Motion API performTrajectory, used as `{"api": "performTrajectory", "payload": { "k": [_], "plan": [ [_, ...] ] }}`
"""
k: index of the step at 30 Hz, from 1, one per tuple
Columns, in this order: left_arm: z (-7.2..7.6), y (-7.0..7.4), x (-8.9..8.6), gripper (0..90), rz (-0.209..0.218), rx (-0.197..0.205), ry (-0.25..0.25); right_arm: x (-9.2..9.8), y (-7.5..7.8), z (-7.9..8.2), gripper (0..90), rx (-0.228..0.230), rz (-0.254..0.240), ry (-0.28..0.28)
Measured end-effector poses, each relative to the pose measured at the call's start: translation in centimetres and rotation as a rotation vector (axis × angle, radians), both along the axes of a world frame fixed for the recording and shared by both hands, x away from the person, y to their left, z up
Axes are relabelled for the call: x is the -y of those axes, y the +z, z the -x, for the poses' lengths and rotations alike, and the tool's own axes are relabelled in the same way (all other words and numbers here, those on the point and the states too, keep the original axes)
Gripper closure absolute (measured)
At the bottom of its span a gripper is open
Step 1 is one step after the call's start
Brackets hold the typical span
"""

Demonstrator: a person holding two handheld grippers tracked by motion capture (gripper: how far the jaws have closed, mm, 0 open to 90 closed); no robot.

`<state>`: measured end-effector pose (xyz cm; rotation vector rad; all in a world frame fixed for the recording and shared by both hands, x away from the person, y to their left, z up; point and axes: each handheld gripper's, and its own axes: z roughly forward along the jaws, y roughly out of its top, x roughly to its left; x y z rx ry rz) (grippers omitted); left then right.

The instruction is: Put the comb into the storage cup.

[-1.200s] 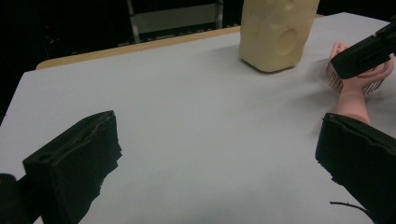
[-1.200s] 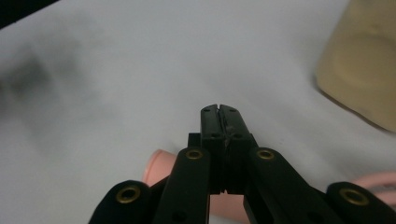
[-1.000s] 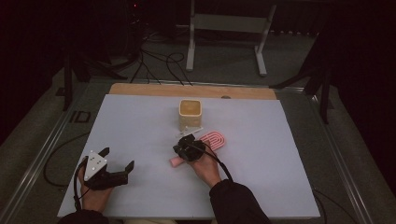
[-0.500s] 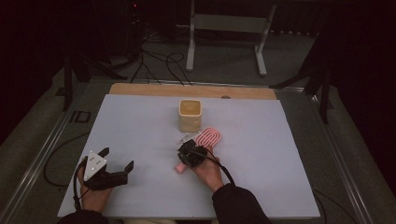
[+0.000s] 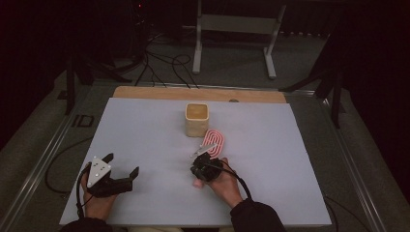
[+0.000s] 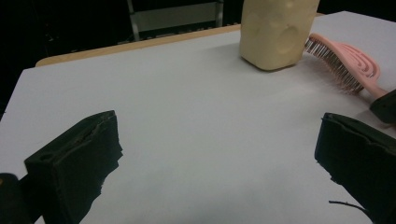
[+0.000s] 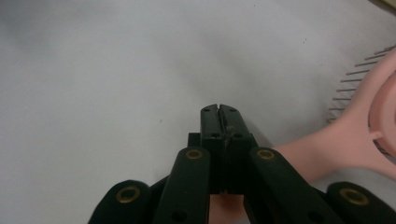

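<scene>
Nearest the person, left of the pink brush (image 5: 213, 143), the left gripper (image 5: 122, 169) rests on the white table (image 5: 145, 135), jaws wide and empty. Right gripper (image 5: 200, 162) clamps the brush handle, jaws pressed together. Beyond the brush head stands a beige cup (image 5: 197, 119), just beside it.

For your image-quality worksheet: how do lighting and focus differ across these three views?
High view: dim and grainy, the surroundings nearly black, the white table evenly lit. Left gripper view: the near jaws are soft, the pink brush sharper. Right gripper view: the brush handle is blurred at close range, the table pale with little shadow.
</scene>
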<state>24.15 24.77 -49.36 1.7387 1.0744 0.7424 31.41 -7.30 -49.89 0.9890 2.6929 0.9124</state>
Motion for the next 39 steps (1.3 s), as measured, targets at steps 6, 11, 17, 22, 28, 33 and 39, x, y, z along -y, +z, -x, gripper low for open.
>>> {"api": "performTrajectory", "payload": {
  "k": [6, 11, 17, 22, 28, 33, 39],
  "plan": [
    [0.0, 0.0, 0.0, 0.7, -0.001, -0.002, 0.000, 1.1, 0.0, 1.0, 89.5, -0.011, -0.001, 0.032],
    [0.0, 0.0, 0.0, 0.7, -0.005, -0.003, -0.003, 2.0, -0.3, 1.7, 89.2, -0.021, 0.002, 0.037],
    [0.0, 0.0, 0.1, 0.7, -0.005, -0.004, -0.003, 2.9, -0.4, 2.3, 88.3, -0.023, -0.003, 0.039],
    [0.0, -0.1, 0.1, 0.8, -0.008, -0.007, -0.003, 3.8, -0.4, 2.9, 87.5, -0.029, -0.008, 0.033],
    [0.0, -0.1, 0.2, 0.8, -0.009, -0.008, -0.004, 4.7, -0.4, 3.4, 87.4, -0.021, 0.004, 0.031],
    [0.0, -0.1, 0.2, 0.8, -0.011, -0.011, -0.007, 5.2, -0.4, 3.6, 86.9, -0.021, 0.008, 0.022],
    [0.0, -0.1, 0.2, 0.8, -0.011, -0.012, -0.008, 6.4, -0.4, 3.8, 86.7, -0.018, 0.020, 0.010]
  ]
}}
